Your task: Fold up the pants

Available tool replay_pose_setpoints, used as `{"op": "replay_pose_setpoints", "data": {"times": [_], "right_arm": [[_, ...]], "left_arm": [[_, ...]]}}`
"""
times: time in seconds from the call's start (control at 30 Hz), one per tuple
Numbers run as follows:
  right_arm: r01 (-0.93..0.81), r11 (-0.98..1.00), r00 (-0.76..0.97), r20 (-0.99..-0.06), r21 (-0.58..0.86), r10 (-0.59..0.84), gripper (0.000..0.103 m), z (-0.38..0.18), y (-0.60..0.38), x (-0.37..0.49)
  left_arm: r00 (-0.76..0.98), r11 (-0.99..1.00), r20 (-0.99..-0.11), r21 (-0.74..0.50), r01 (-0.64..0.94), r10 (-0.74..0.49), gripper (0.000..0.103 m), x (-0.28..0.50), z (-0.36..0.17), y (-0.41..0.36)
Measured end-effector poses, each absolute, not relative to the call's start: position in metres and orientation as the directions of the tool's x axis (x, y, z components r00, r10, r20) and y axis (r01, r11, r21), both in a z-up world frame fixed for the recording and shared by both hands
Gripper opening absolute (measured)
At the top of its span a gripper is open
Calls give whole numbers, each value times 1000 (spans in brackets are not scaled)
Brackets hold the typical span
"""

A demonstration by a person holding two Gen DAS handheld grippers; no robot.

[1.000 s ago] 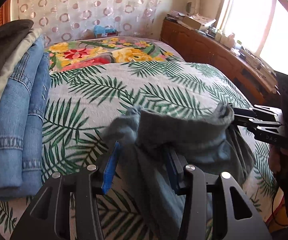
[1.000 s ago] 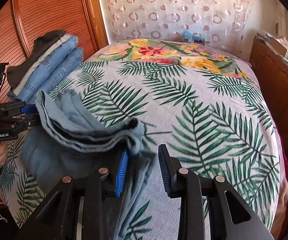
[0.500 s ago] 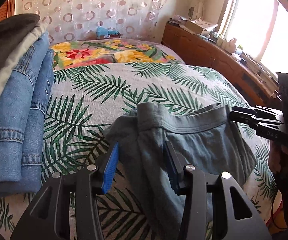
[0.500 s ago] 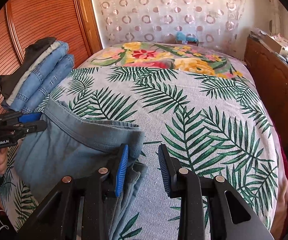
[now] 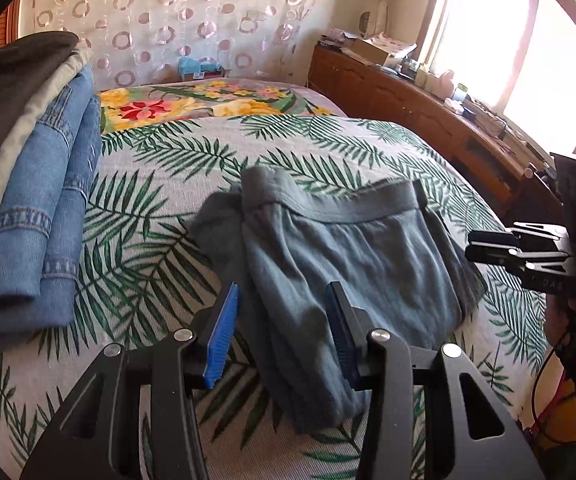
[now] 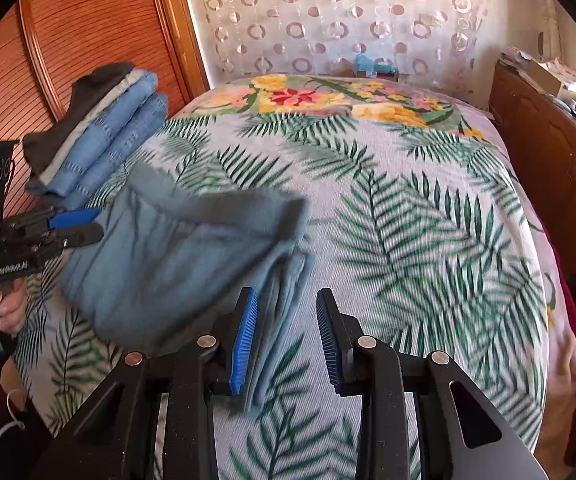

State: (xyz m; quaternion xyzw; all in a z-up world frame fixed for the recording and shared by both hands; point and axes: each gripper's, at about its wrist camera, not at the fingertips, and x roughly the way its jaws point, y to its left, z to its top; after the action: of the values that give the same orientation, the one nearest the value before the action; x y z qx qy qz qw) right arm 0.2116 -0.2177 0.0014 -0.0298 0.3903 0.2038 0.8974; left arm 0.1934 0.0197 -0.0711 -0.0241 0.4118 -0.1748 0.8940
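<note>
Grey-blue pants (image 5: 348,248) lie folded on the palm-leaf bedspread (image 5: 160,184), waistband toward the headboard. My left gripper (image 5: 280,332) is open at their near left edge, holding nothing. My right gripper (image 6: 286,334) is open just off the pants' (image 6: 176,256) right edge, with cloth lying beside its left pad (image 6: 244,340). In the left wrist view the right gripper (image 5: 488,246) sits at the pants' right side. In the right wrist view the left gripper (image 6: 72,226) sits at their left side.
A stack of folded jeans and dark garments (image 5: 36,184) lies on the bed's left side, also in the right wrist view (image 6: 104,132). A wooden wardrobe (image 6: 68,40) stands behind it. A wooden cabinet (image 5: 428,120) with clutter runs along the right under the window.
The pants were held up by both grippers and folded over. They now lie flat on the bed. Both grippers have let go and drawn back a little.
</note>
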Motion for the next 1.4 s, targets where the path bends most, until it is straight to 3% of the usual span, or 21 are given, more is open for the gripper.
{"op": "replay_pose_setpoints", "data": {"times": [0.5, 0.63, 0.8, 1.4], "right_arm": [[-403, 902, 543, -754, 152, 369, 31, -9, -217, 182], [-405, 901, 541, -755, 153, 371, 16, -8, -218, 183], [-408, 900, 548, -747, 154, 376, 3, -6, -224, 177], [-385, 914, 619, -700, 125, 356, 3, 17, -235, 167]], "left_arm": [[596, 944, -740, -172, 282, -313, 46, 184, -85, 21], [594, 944, -740, -178, 279, -315, 46, 184, -85, 23], [591, 941, -738, -190, 279, -324, 46, 184, -85, 24], [592, 941, -738, -191, 279, -325, 46, 184, -85, 24]]}}
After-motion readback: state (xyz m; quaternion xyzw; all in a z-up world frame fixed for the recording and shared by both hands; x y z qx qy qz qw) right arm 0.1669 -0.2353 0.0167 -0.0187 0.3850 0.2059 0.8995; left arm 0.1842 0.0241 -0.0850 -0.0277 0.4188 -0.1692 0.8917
